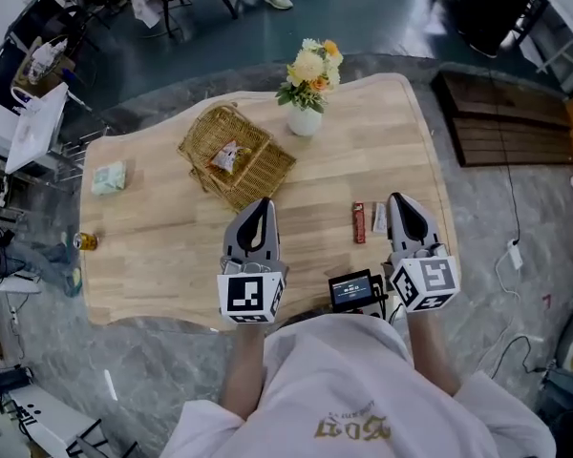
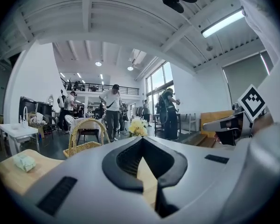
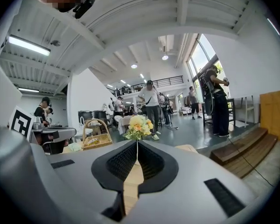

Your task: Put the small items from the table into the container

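1. Table: it carries every loose item. Two lie near its right side and two near its left edge, well apart. Assign each pair to the claw on that side.
2. Basket: the container stands toward the back, left of centre. One packet already lies inside. Enter over the open rim, clear of the handle.
3. Vase of flowers: it stands just beside the basket on the right. Route any carry from the right side in front of it, not over it.
4. Left claw and right claw: on both, the jaws are together and nothing is between them. Open the working claw wide before descending.
5. Green packet: near the left edge; probably soft, so grip lightly.
6. Red bar and white packet: they lie side by side, just left of the right claw. They are probably the nearest pick. Take one at a time, across its narrow width.
7. Small can: at the left edge; avoid nudging it off.
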`<action>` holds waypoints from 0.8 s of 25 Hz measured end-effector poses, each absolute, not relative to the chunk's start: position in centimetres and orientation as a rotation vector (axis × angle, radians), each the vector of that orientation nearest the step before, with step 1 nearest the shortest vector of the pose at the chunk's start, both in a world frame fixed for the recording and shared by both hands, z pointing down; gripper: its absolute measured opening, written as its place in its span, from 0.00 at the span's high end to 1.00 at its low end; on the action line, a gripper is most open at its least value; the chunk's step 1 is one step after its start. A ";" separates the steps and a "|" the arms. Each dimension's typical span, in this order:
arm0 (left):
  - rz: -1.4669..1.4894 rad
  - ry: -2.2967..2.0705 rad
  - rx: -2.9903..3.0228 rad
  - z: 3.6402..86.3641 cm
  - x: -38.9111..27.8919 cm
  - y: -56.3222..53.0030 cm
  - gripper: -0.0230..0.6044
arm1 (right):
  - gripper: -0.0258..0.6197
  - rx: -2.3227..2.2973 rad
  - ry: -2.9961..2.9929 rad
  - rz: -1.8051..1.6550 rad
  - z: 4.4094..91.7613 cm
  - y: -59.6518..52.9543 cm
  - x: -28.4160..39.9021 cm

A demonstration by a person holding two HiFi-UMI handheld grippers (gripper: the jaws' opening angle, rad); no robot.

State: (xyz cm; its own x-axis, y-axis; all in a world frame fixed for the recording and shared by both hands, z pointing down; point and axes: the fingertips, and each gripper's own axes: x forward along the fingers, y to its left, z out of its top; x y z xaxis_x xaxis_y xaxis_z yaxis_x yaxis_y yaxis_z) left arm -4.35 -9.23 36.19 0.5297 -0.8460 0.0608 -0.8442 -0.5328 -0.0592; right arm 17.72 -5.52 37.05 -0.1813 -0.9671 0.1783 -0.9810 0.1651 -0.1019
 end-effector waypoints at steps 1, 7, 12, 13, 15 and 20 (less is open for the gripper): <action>-0.132 1.500 -2.733 36.3 -4.1 -9.3 0.97 | 0.93 1.973 -2.333 0.303 37.1 -5.4 18.0; -0.176 1.492 -2.772 37.8 -3.5 -9.0 0.97 | 0.93 1.986 -2.304 0.359 38.3 -4.7 18.6; -0.232 1.463 -2.790 39.2 -2.7 -8.4 0.97 | 0.93 1.962 -2.281 0.401 39.9 -4.5 18.5; -0.244 1.458 -2.795 39.5 -2.6 -8.4 0.97 | 0.93 1.955 -2.275 0.411 40.3 -4.4 18.5; -0.270 1.451 -2.806 40.3 -2.3 -8.3 0.97 | 0.93 1.938 -2.262 0.428 41.2 -4.4 18.6; -0.320 1.438 -2.842 42.3 -1.7 -8.2 0.97 | 0.93 1.905 -2.224 0.469 43.3 -4.1 18.8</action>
State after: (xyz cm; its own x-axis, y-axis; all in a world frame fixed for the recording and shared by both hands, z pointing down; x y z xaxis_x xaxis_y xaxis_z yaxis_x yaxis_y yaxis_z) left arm -1.73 -8.24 42.34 0.5768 -0.7910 0.2040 -0.8028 -0.5951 -0.0371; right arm 18.84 -4.07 43.33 -0.1656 -0.9283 0.3329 -0.9837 0.1313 -0.1232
